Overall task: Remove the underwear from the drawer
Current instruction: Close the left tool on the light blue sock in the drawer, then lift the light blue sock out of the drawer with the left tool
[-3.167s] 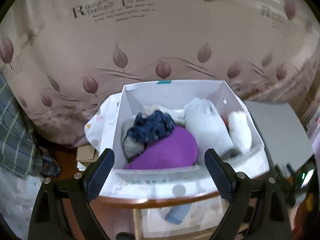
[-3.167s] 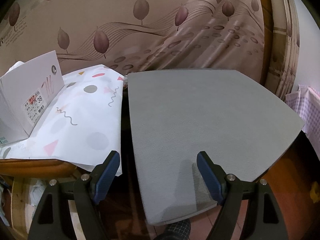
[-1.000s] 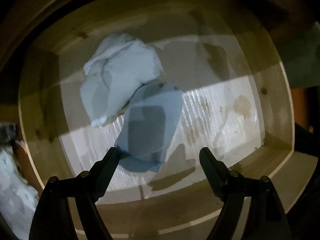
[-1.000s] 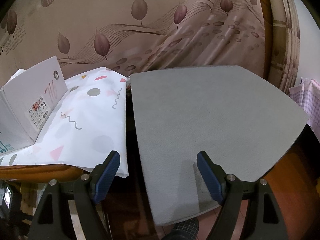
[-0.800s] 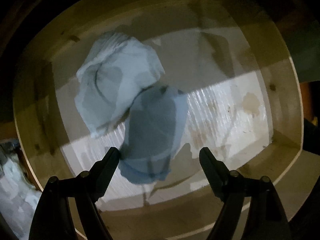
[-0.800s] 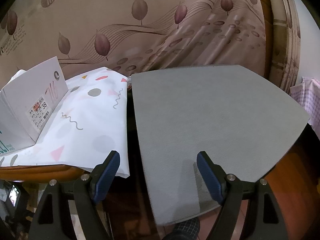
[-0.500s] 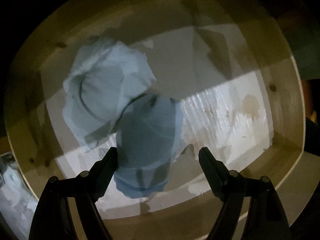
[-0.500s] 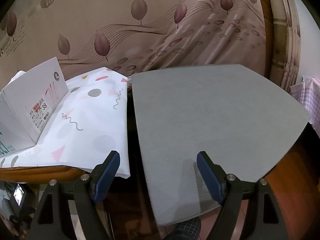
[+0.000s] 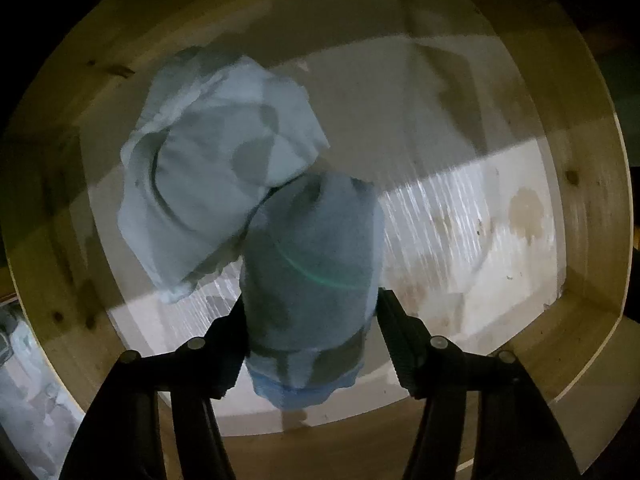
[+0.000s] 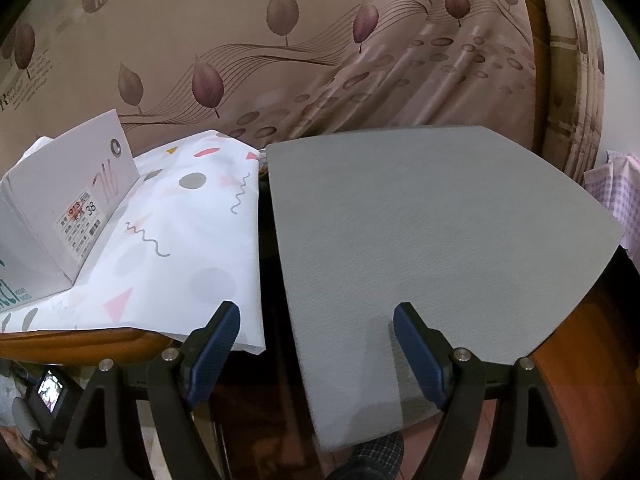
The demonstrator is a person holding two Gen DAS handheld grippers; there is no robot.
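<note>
The left gripper (image 9: 310, 320) points straight down into the wooden drawer (image 9: 576, 184), its jaws closing around the blue-grey underwear (image 9: 310, 256) between them — one of two garments there, the other a paler white one (image 9: 208, 168) touching it. The right gripper (image 10: 316, 344) hangs wide and empty over one grey counter (image 10: 420, 232) — beside it one patterned cloth (image 10: 188, 240), one white box (image 10: 60, 200), a leaf-print curtain (image 10: 320, 48) behind.

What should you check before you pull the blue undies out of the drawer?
1. Blue underwear sits between the left gripper fingers, which are closing: ok.
2. Firm pinch on the cloth: cannot tell.
3. White garment overlaps the blue piece and may drag along: not ok.
4. Wooden drawer open above: ok.
5. Right gripper open, holding nothing: ok.
6. Grey mat bare for putting down: ok.
</note>
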